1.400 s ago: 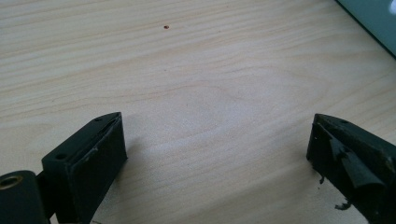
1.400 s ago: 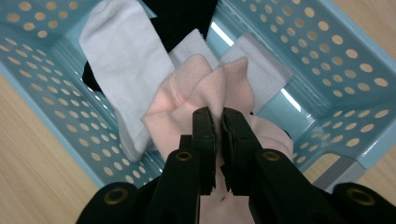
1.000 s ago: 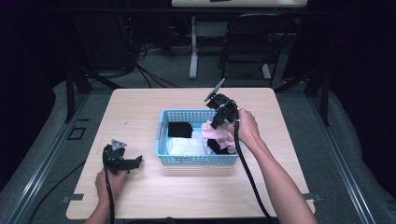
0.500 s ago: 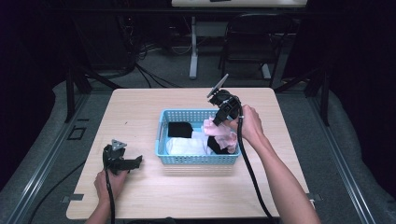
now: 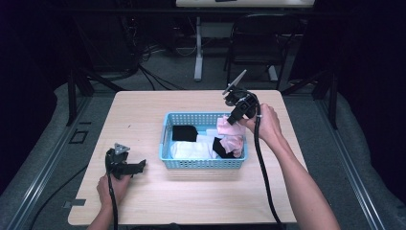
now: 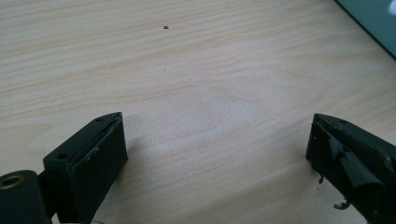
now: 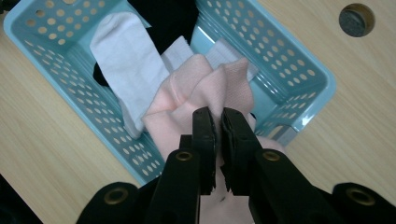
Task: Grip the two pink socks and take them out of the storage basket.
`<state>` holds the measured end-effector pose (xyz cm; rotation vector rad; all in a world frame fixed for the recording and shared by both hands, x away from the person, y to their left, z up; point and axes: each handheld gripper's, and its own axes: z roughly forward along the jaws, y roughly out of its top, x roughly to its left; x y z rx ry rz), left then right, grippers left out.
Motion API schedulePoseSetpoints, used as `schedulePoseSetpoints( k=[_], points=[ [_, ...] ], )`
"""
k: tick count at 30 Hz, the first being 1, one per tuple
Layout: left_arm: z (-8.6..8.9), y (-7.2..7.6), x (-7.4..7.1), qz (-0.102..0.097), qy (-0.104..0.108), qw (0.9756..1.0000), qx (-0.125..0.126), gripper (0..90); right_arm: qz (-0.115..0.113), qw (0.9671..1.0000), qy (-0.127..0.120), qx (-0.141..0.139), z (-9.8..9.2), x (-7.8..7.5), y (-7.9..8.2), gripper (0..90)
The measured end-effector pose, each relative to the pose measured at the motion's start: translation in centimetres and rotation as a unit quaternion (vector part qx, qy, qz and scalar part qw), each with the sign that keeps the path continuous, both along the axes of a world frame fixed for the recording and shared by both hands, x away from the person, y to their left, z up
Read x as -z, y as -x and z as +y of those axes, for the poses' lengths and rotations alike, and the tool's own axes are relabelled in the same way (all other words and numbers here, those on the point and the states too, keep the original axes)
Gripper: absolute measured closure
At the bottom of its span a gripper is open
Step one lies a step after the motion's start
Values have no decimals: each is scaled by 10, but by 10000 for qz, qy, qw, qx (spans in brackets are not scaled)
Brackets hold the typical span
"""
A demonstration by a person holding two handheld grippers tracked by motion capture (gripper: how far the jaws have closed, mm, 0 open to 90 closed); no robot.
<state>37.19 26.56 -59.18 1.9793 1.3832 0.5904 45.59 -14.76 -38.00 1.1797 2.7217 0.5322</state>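
floor: grey carpet [image 5: 43, 158] | behind: black chair [image 5: 261, 43], white desk leg [image 5: 198, 52] | light: dim

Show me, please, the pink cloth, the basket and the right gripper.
pink cloth [image 7: 205, 86], right gripper view, bunched fold above the jaws.
basket [image 5: 201, 164], high view, near wall.
right gripper [image 7: 218, 122], right gripper view, between the fingertips.
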Motion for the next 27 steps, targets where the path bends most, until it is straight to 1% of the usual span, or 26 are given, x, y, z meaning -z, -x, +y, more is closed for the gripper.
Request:
schedulePoseSetpoints(
  k=[4, 6, 7, 8, 10, 11, 16, 18, 20, 22, 23, 24, 25, 27],
  points=[
    [0, 0, 0, -1, 0, 10000, 0, 50, -30, 10000, 24, 63, -8, -4, 2, 846],
    [0, 0, 0, 0, -1, 10000, 1, 49, -35, 9999, -32, 105, -12, -6, 2, 846],
    [0, 0, 0, -1, -1, 10000, 0, 50, -29, 10000, 11, 91, -15, -7, 2, 846],
    [0, 0, 0, 0, -2, 10000, 1, 50, -44, 9999, -38, 158, -17, -8, 3, 846],
    [0, 0, 0, 1, -1, 10000, 1, 50, -44, 9998, -66, 187, -22, -9, 3, 845],
    [0, 0, 0, 1, -3, 10000, 2, 50, -37, 9998, -40, 199, -25, -10, 3, 846],
    [0, 0, 0, 0, -1, 10000, 1, 50, -61, 9992, -71, 380, -40, -12, 4, 846],
    [0, 0, 0, 0, -2, 10000, 1, 50, -41, 9991, -58, 427, -46, -13, 5, 846],
    [0, 0, 0, 0, -1, 10000, 1, 50, -67, 9990, 14, 432, -52, -13, 6, 846],
    [0, 0, 0, -1, 0, 10000, 0, 50, -12, 9988, 37, 488, -58, -15, 7, 846],
    [0, 0, 0, 0, -2, 10000, 2, 50, -59, 9983, -22, 571, -60, -13, 7, 845],
    [0, 0, 0, -1, 0, 10000, 0, 49, -41, 9986, 40, 526, -63, -14, 7, 846],
    [0, 0, 0, 0, 0, 10000, 1, 50, -41, 9983, 23, 584, -67, -13, 8, 846],
    [0, 0, 0, 0, -1, 10000, 1, 50, -20, 9982, 64, 602, -73, -11, 8, 846]
  ],
)
